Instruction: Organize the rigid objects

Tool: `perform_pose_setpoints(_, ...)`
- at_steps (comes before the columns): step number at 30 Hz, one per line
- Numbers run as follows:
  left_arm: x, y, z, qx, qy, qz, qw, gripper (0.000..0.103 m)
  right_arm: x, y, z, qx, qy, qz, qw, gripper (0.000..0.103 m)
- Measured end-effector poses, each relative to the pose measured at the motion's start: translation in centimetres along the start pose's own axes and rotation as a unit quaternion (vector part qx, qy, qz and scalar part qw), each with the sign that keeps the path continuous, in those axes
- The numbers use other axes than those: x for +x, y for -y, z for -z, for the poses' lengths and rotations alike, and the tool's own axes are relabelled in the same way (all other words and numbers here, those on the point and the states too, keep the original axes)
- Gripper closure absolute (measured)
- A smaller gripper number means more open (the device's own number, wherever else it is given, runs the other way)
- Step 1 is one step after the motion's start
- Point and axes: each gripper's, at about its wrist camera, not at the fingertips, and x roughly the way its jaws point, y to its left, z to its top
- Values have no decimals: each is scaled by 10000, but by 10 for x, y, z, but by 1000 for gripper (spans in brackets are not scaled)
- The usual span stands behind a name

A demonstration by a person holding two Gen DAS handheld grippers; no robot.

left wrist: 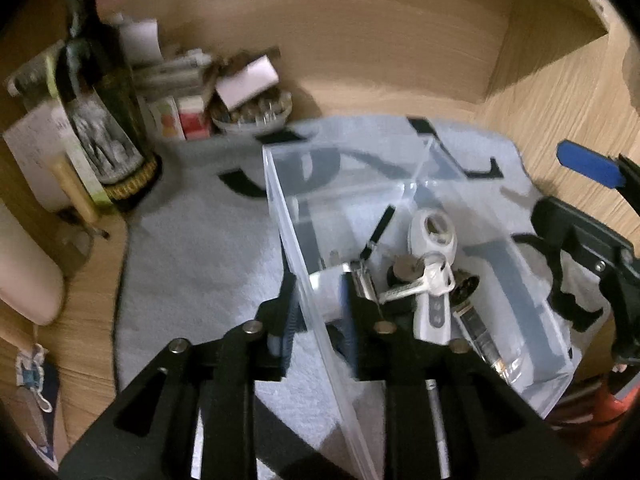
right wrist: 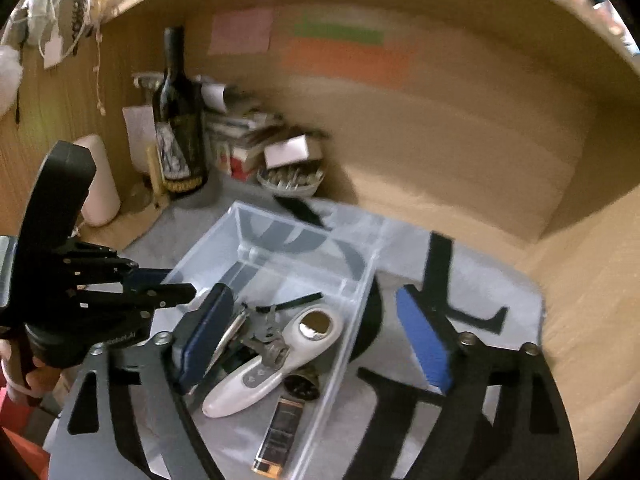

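Note:
A clear plastic box (left wrist: 304,280) (right wrist: 356,304) stands on a grey mat. Inside lie a white handheld device (left wrist: 430,280) (right wrist: 276,360), keys (left wrist: 412,276) (right wrist: 268,340), a lighter (right wrist: 280,436) and small dark items. My left gripper (left wrist: 316,308) straddles the box's left wall, one finger outside and one inside, jaws close on the wall. My right gripper (right wrist: 316,340) is open over the box, its left finger (right wrist: 208,336) inside and its right finger (right wrist: 424,344) outside the right wall. It also shows at the right in the left wrist view (left wrist: 588,168).
The grey mat (left wrist: 192,240) with black shapes lies on a wooden desk with wooden back and side walls. At the back left stand a dark wine bottle (left wrist: 100,120) (right wrist: 178,128), small cartons (left wrist: 184,118), a bowl of small items (left wrist: 252,112) (right wrist: 292,180) and a pale cylinder (right wrist: 100,184).

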Motion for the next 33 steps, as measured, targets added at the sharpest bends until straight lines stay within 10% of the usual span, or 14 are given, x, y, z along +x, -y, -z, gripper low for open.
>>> perform_pose_setpoints(11,-87,29,1,325,1799,-457,9821,8,-65,4,8,253,881,449,9948,0)
perform_pose_setpoints(33,-156,59,37,210,2810,-337,9589,1,-129,5,34,585,1609,667,9830,0)
